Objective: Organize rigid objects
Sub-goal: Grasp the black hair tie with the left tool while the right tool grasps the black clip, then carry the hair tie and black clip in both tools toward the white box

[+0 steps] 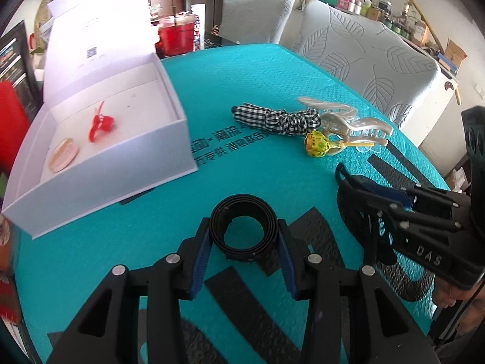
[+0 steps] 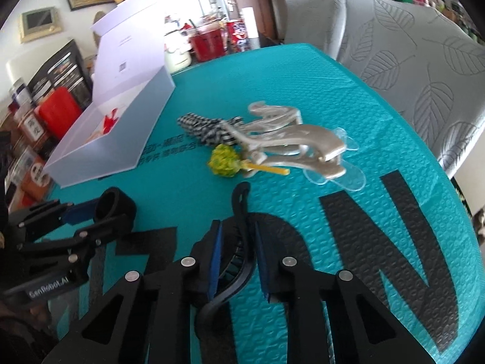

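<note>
A: Black coiled band (image 1: 244, 226) sits between my left gripper's (image 1: 244, 261) blue pads (image 1: 200, 261), pinched on both sides, hole facing up at the camera. Looks lifted just off the teal mat (image 1: 242, 91), can't be sure.

B: And the right?

A: My right gripper (image 2: 236, 261) is squeezed on a black hair claw (image 2: 239, 242). Its long axis runs straight along my fingers, curved tail poking back toward the camera, tip pointing away over the mat.

B: Where does stuff go?

A: White box (image 1: 115, 163), lid open, off to the left and ahead of both grippers. Already holds a red clip (image 1: 100, 121) and a pinkish round disc (image 1: 63, 154). Left gripper is clearly nearer to it; the right one is further out on the other side.

B: So the next move?

A: My guess: left carries the band forward-left over the box's near wall, then lets go. Right follows with the claw, longer reach across.

B: What's left on the mat?

A: Pile in the middle, ahead of both grippers: checkered fabric tie (image 1: 272, 119), a pearly big claw clip (image 1: 348, 121), a yellow lollipop (image 1: 316, 147) touching them. Clear clip (image 2: 342, 176) under the pearly one, edges hard to make out.

B: Risk?

A: Band may uncoil on release.
</note>
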### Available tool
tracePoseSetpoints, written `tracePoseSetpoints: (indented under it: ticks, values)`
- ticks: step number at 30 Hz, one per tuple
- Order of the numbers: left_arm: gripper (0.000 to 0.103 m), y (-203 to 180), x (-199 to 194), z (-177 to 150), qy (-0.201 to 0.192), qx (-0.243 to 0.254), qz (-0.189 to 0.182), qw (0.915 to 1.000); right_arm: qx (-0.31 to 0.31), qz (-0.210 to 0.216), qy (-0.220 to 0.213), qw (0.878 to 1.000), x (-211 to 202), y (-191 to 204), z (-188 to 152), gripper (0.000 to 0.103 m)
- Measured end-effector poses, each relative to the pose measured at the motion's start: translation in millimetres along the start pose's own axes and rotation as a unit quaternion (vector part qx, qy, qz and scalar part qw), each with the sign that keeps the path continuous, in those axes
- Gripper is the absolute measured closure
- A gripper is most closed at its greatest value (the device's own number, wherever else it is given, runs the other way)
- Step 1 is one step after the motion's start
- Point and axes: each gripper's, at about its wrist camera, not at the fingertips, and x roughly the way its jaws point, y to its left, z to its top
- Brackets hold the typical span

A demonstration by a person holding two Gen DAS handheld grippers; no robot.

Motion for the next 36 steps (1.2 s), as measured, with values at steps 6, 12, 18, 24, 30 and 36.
tracePoseSetpoints:
  ticks: [6, 12, 18, 24, 30, 36]
  values:
    - [0.062, 6.5, -16.3, -12.5, -0.013, -0.012, 0.009, 0.9998, -0.047, -0.008, -0.003, 0.999, -8.5, 21.4, -12.2, 0.078]
    - [0.062, 9.2, -23.8, -24.7, -0.021, -0.023, 0.012, 0.9994, -0.045, -0.025, -0.001, 0.999, -19.9, 29.4, -30.0, 0.048]
    - [0.062, 13.5, -27.3, -35.6, -0.023, -0.034, 0.016, 0.9990, -0.032, -0.045, 0.005, 0.998, -16.2, 35.2, -35.4, 0.052]
    - [0.062, 18.9, -33.0, -40.7, -0.029, -0.044, 0.022, 0.9984, -0.039, -0.070, 0.003, 0.997, -17.0, 37.0, -36.2, 0.081]
    - [0.062, 23.1, -40.4, -43.8, -0.037, -0.049, 0.026, 0.9978, -0.052, -0.063, -0.006, 0.997, -22.8, 46.0, -34.9, 0.084]
    - [0.062, 30.4, -48.4, -46.5, -0.044, -0.056, 0.033, 0.9969, -0.062, -0.054, -0.011, 0.997, -27.2, 56.7, -35.1, 0.084]
